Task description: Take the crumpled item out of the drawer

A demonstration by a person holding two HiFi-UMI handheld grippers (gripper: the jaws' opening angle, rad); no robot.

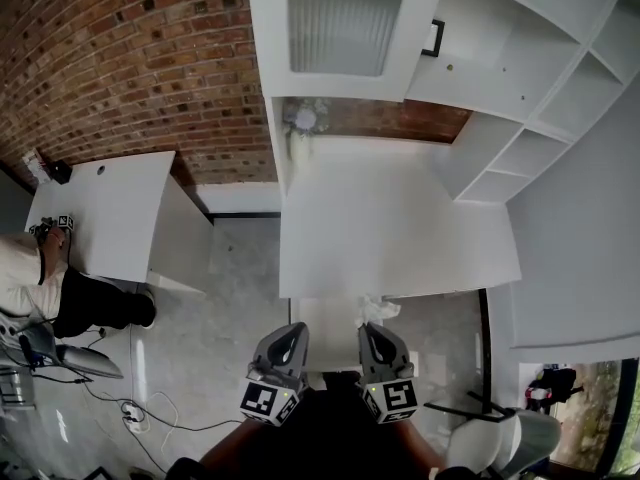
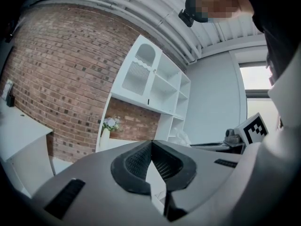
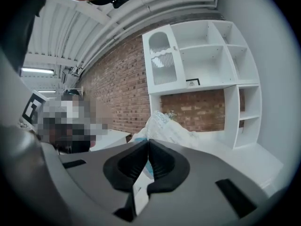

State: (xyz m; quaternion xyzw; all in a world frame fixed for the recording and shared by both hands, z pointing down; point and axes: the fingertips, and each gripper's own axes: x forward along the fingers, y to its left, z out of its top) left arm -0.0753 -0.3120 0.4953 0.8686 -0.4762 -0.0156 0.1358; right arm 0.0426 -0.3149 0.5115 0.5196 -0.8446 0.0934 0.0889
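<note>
Jaws of the right gripper [image 3: 148,142] are pressed together on the bag [image 3: 165,125]. They pinch a thin fold of it, so they look almost fully shut. The bag is white, crumpled and very light, so one small pinch is enough to carry it. Most of it puffs out past the tips, on the far side of the gripper.

From the head view, the bag sits at the near edge of the white worktop [image 1: 400,218], just past the right gripper. The white box between the two grippers, under that edge, looks like the open drawer [image 1: 328,326]. I think the bag is already up out of it, or nearly so. It is held high so that it does not catch on the drawer's side.

The left gripper [image 2: 151,143] has its jaws together too, with nothing between them. It hangs near the drawer on the left, just beside the right one. It is not needed for such a light thing, so I think it just waits.

A vase [image 1: 303,126] stands at the far end of the worktop, well away from the bag. A person [image 1: 45,293] sits at another table far to the left.
</note>
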